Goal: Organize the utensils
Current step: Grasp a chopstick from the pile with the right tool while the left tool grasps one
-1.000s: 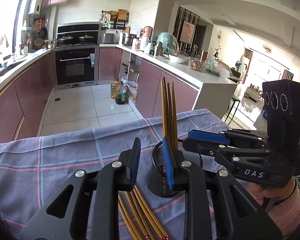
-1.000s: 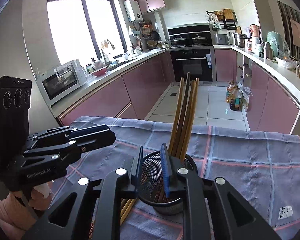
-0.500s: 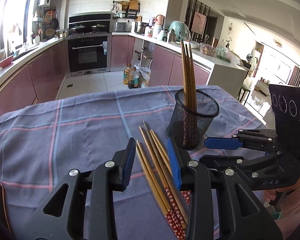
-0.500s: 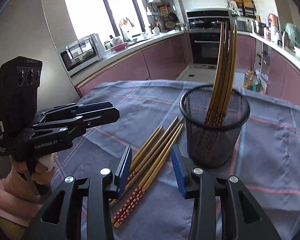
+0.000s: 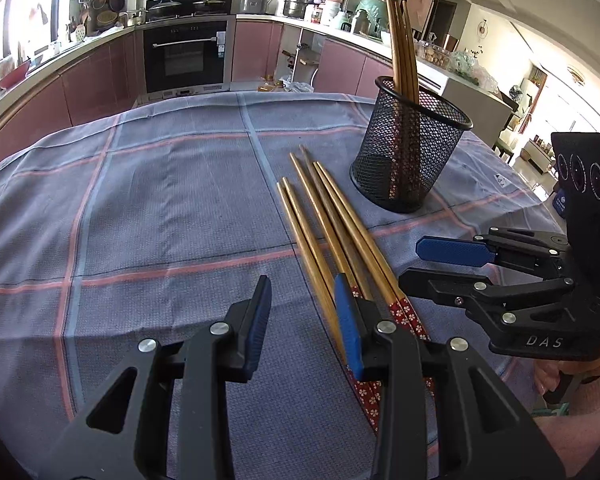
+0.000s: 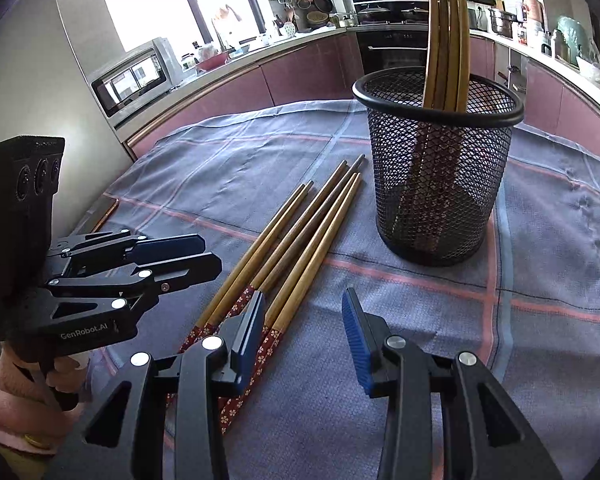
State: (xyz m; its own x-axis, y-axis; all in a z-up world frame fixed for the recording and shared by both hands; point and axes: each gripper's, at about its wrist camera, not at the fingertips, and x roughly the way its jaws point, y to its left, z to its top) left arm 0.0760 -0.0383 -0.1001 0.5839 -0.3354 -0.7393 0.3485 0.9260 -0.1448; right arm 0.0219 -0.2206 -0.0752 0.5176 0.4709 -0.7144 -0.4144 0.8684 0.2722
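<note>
Several wooden chopsticks with red flowered ends [image 5: 332, 232] lie side by side on the blue checked cloth [image 5: 160, 200]; they also show in the right wrist view [image 6: 292, 240]. A black mesh cup [image 5: 410, 148] stands behind them holding several upright chopsticks [image 6: 448, 36]; the cup also shows in the right wrist view [image 6: 438, 160]. My left gripper [image 5: 304, 320] is open and empty, low over the handle ends of the lying chopsticks. My right gripper [image 6: 304, 328] is open and empty, just right of those ends; it also shows in the left wrist view [image 5: 412, 264].
The cloth covers the whole table. Behind it are pink kitchen cabinets, an oven [image 5: 186, 56] and a microwave [image 6: 134, 76] on the counter. A small white label [image 5: 500, 179] lies on the cloth right of the cup.
Both grippers have pulled back from the mesh cup and dropped low toward the lying chopsticks. Both have opened wider. The cup and chopsticks have not moved.
</note>
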